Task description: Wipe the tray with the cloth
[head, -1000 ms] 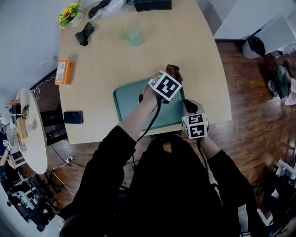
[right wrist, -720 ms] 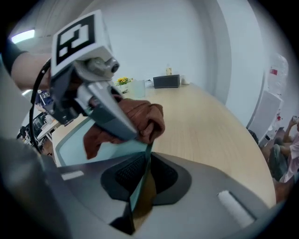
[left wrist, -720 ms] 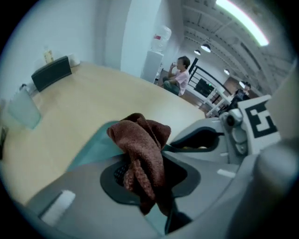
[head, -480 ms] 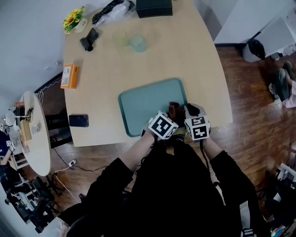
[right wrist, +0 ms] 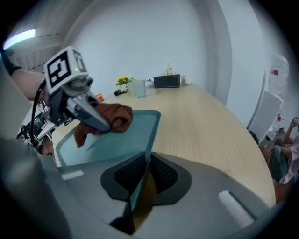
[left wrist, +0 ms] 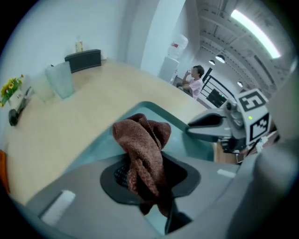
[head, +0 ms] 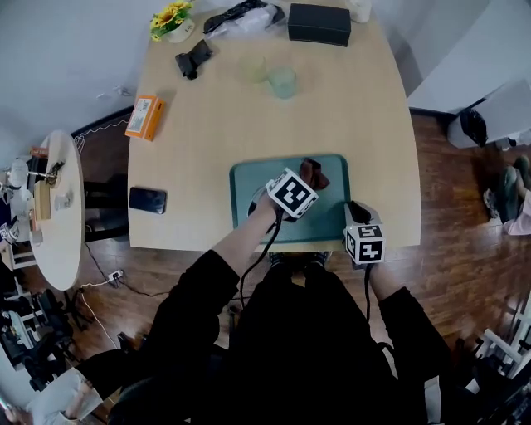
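Observation:
A teal tray [head: 249,187] lies on the wooden table near its front edge; its floor also shows in the left gripper view [left wrist: 100,144] and the right gripper view [right wrist: 112,140]. A brown cloth [head: 314,173] [left wrist: 142,149] [right wrist: 112,116] hangs bunched from my left gripper [head: 305,184] [left wrist: 145,179], which is shut on it over the tray's right half. My right gripper [head: 355,209] [right wrist: 145,175] is shut on the tray's near right rim, the thin teal edge standing between its pads.
A black phone [head: 148,200] lies at the table's left front edge and an orange box [head: 143,116] further back. Two pale cups [head: 282,81], a black box [head: 319,23], a black tool [head: 193,59] and yellow flowers [head: 170,17] stand along the far side.
My left gripper swept with the cloth from the tray's far right down to its near edge, then back up toward the far right. The right gripper kept its hold on the rim.

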The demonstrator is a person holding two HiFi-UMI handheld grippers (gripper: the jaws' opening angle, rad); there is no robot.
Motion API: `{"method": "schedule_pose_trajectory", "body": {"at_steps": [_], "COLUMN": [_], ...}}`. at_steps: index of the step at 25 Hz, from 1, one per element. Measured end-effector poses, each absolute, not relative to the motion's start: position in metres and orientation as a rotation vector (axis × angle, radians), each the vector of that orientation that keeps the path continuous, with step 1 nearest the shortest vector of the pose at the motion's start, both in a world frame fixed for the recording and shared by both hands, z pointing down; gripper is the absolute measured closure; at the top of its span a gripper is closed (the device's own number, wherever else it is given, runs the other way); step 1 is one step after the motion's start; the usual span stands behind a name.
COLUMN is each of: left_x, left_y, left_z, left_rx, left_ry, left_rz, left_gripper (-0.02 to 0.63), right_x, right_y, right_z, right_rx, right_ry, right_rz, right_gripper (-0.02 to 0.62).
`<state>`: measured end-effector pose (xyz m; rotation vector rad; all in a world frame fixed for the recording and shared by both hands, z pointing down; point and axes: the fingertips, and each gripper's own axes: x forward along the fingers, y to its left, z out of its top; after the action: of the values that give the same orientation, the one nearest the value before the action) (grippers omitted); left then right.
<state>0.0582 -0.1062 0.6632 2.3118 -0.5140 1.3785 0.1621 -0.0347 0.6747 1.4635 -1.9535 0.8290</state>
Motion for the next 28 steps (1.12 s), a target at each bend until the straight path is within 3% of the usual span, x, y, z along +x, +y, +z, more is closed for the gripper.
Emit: {"method": "schedule_pose_trajectory", "body": {"at_steps": [8,28], "left_x": [0.041,0.029], "left_y": [-0.142,0.028], "left_z": [0.659,0.673], "left_rx": [2.192,2.356], "left_ry": [-0.532,-0.245], "left_rz": [1.386,1.479], "left_gripper": [0.515,0.517], "right_x": [0.159,0.163], "right_y": [-0.035,-0.031], "right_z": [0.676,0.678], "right_rx": [1.463,1.473], "right_ry": [-1.952,-1.945], "right_rz": [0.818,0.808], "right_gripper": [0.557,0.557]}}
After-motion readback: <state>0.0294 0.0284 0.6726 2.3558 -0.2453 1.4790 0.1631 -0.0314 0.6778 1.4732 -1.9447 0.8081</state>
